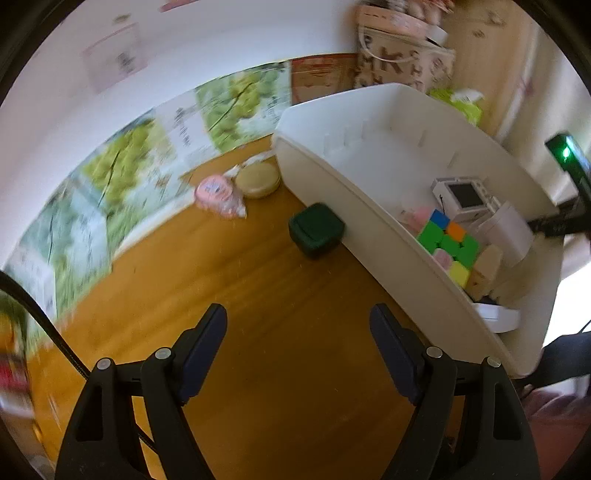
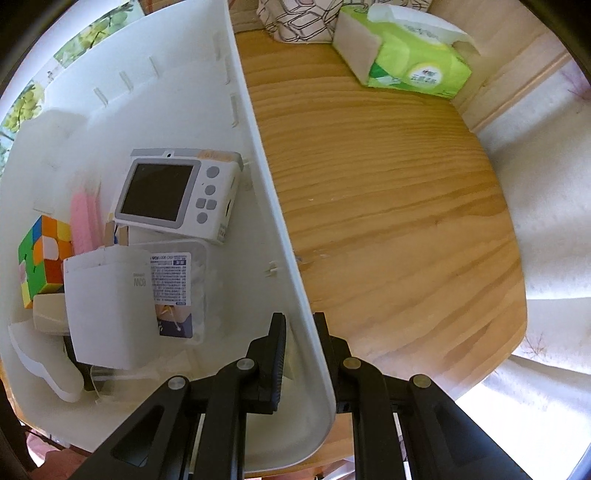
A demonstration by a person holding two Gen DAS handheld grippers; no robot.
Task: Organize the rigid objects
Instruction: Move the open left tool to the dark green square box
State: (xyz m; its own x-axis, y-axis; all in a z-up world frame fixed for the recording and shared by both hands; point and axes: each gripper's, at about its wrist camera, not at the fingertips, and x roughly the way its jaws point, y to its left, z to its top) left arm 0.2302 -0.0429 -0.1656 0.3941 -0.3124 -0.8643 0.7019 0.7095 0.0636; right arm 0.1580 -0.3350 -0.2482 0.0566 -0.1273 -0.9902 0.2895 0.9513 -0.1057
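A white plastic bin (image 1: 332,184) stands on the wooden table, and my right gripper (image 2: 299,325) is shut on the bin's right wall (image 2: 273,206), one finger inside and one outside. The bin holds a colourful puzzle cube (image 1: 448,242) (image 2: 42,254), a small white camera (image 2: 177,194) (image 1: 463,195), a white charger block (image 2: 109,310), a clear labelled box (image 2: 177,284) and pink candles (image 2: 83,218). My left gripper (image 1: 297,332) hangs open over bare table, nothing between its fingers. A dark green box (image 1: 316,229) sits ahead of it, against the bin's outer wall.
A round tan case (image 1: 257,180) and a pink wrapped packet (image 1: 216,195) lie at the back by the leaf-print wall covering. A green tissue pack (image 2: 410,55) and a patterned bag (image 2: 299,18) stand right of the bin. The table edge (image 2: 513,258) curves at the right.
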